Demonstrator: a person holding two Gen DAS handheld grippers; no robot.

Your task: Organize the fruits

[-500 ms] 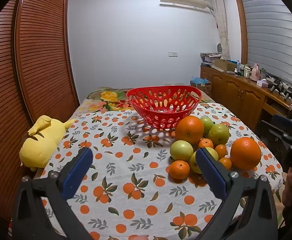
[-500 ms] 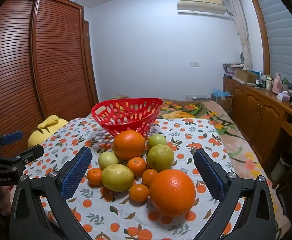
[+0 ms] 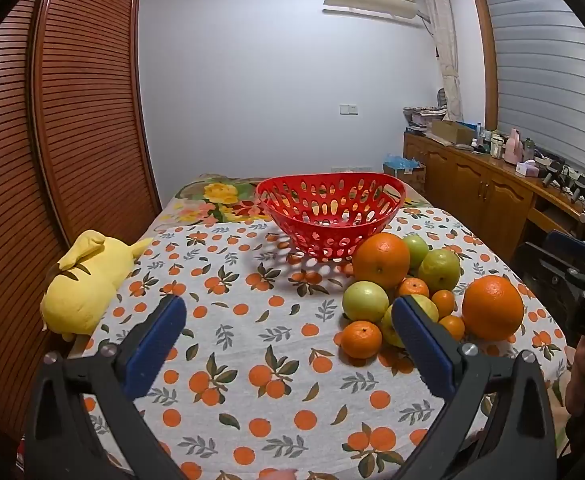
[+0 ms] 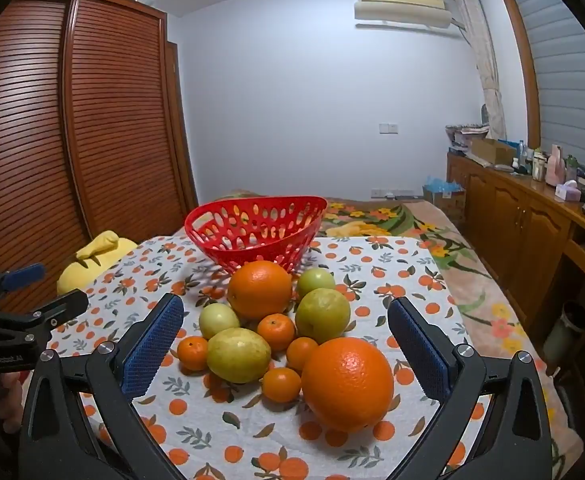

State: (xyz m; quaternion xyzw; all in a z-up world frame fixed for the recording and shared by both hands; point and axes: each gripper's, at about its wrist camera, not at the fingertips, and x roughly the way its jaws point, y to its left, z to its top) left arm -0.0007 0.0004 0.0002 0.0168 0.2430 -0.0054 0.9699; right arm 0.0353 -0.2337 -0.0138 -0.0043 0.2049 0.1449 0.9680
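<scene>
both claws — left claw (image 3: 288, 344) and right claw (image 4: 286, 348) — are wide and hold nothing. the fruits (image 4: 280, 328) sit piled on the table (image 4: 392, 280), near the empty red basket (image 4: 252, 228). grab the big orange (image 4: 346, 384) gently around its middle.

So there's a red basket (image 4: 256, 232) with oval holes, upright and empty, sitting straight ahead past the right gripper (image 4: 285, 344). The fruit's bunched up between it and the gripper: one big orange (image 4: 347, 384) closest, just inside the right finger, another big orange (image 4: 259, 289) right up against the basket, four green fruits (image 4: 238, 354) and five little tangerines (image 4: 276, 331) tucked among them, mostly touching.
</scene>
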